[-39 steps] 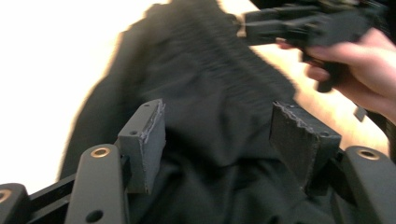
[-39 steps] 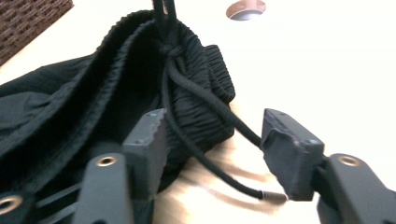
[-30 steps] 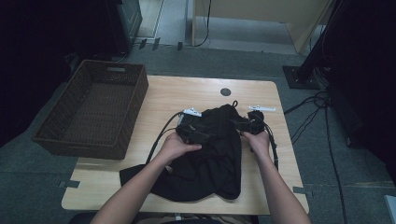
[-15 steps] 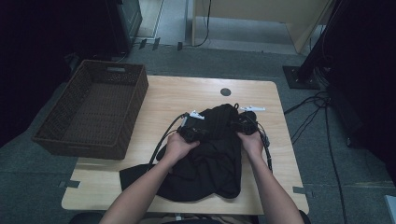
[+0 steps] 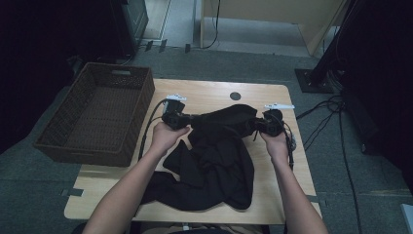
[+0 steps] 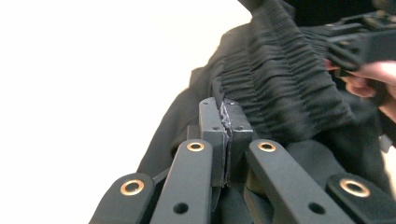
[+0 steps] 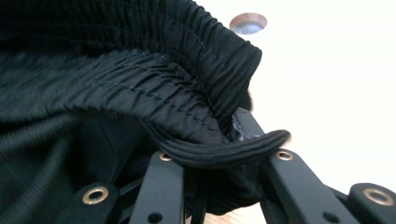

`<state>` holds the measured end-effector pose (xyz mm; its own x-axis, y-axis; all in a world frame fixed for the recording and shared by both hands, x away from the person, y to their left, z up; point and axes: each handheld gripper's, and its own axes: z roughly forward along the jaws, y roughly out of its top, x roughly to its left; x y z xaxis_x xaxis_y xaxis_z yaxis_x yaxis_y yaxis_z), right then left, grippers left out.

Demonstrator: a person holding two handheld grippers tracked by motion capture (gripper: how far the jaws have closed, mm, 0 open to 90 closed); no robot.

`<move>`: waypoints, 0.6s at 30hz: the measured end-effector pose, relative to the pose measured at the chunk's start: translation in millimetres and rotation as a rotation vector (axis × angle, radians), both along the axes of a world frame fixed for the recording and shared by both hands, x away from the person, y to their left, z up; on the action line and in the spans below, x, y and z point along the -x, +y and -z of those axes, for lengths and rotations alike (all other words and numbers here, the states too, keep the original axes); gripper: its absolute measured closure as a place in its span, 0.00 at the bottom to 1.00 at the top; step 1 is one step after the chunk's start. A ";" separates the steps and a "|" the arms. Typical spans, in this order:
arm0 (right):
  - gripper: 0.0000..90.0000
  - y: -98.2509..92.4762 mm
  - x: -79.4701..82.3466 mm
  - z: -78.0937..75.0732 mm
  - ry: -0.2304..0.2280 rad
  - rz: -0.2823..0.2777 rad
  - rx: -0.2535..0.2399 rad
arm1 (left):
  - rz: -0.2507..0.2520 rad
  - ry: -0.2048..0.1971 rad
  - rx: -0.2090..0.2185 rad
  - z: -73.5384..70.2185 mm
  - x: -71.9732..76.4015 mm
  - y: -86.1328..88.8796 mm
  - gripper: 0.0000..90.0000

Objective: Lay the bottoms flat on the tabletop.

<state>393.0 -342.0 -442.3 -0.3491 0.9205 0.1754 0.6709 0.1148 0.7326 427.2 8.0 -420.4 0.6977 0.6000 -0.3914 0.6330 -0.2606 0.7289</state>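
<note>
The black garment point(image 5: 219, 156) lies on the wooden table point(image 5: 214, 95), its gathered elastic waistband point(image 5: 226, 117) stretched between the 2 grippers. The left gripper point(image 6: 224, 121) has just closed and pinches the waistband's edge between its pads. The right gripper point(image 7: 219, 149) has been closing and clamps the waistband's other end. A brown wicker basket point(image 5: 100, 114) sits just beside the table's left edge.

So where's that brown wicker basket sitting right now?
In the high view the wicker basket sits at the left end of the wooden table, hanging past its left edge, just left of the left gripper and the black garment.
</note>
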 end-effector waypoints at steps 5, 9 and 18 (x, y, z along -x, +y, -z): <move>0.83 19.6 1.4 -40.2 -0.048 -0.088 0.073 | -0.075 0.019 0.034 -12.3 -23.9 18.7 1.00; 0.82 49.2 -15.7 -46.9 -0.039 -0.136 0.127 | -0.150 0.074 -0.056 3.1 -50.0 26.8 1.00; 0.56 73.3 -52.8 -14.5 0.001 -0.094 0.188 | -0.253 0.191 -0.063 35.2 -60.1 40.5 0.63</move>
<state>445.8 -268.6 -427.8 -0.4350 0.9004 0.0035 0.6512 0.3119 0.6919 487.3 48.5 -455.6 0.4409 0.7722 -0.4575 0.8071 -0.1180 0.5785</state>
